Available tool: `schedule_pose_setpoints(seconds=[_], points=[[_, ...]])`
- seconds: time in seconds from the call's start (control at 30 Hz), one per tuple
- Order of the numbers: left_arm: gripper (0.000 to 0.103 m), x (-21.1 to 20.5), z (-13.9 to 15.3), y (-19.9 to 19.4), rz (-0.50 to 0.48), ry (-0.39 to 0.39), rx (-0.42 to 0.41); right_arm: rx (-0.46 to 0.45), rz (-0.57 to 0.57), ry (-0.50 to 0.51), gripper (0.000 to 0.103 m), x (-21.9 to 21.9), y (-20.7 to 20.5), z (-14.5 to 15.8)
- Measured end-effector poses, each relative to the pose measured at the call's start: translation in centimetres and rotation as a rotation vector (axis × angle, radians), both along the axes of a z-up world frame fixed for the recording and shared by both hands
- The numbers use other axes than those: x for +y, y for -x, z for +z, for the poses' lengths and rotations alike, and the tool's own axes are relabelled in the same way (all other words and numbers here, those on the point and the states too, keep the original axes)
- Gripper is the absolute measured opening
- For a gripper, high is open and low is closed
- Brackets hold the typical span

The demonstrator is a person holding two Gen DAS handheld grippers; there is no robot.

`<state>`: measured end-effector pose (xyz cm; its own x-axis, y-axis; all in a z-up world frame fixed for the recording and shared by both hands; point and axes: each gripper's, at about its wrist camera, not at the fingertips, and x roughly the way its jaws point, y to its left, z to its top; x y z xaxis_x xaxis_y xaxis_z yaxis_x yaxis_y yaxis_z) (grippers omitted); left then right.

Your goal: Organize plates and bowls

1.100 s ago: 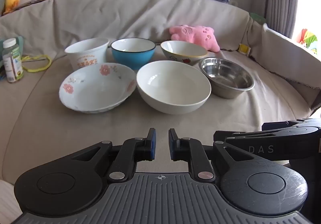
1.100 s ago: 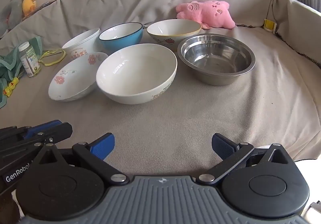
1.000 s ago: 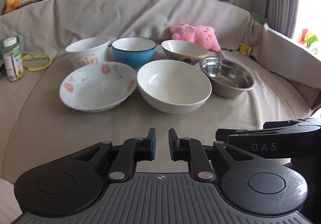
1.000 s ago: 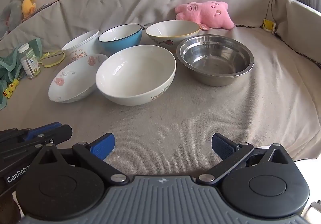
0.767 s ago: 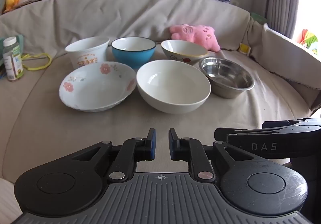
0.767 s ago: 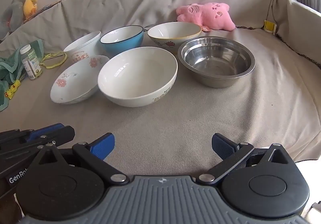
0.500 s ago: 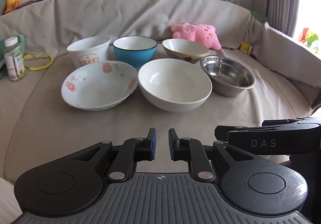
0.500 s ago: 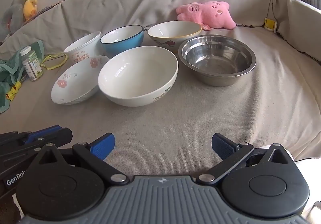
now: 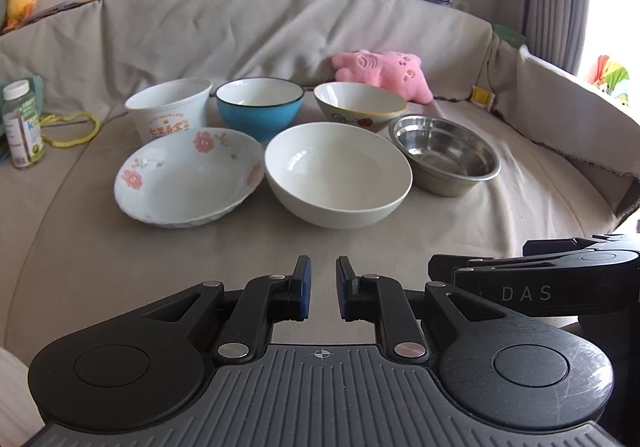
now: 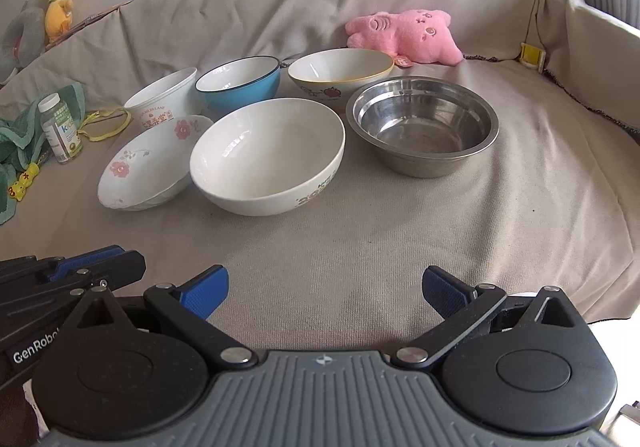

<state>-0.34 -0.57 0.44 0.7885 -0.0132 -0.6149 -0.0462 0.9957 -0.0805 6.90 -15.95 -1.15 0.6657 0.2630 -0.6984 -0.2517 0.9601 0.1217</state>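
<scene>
Several bowls stand in two rows on a beige covered couch. In front are a floral white dish, a big plain white bowl and a steel bowl. Behind them stand a white printed tub, a blue bowl and a cream bowl with a yellow rim. My left gripper is shut with nothing in it, well short of the front row. My right gripper is open and empty, near the couch's front edge, facing the big white bowl and the steel bowl.
A pink plush toy lies behind the bowls against the backrest. A small bottle and a yellow cord are at the left, with green cloth beside them. Raised couch sides enclose the seat.
The bowls have shifted only slightly in both views; both grippers keep the same jaw positions and nothing was taken hold of.
</scene>
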Motion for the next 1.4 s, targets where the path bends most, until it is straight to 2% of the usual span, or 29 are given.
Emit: schedule_pose_setpoints(seconds=[1.4], points=[[0.016,-0.21,-0.57,-0.62,-0.001,0.016,-0.005,-0.022,-0.006,-0.002,0.103,-0.37,0.21,-0.19]])
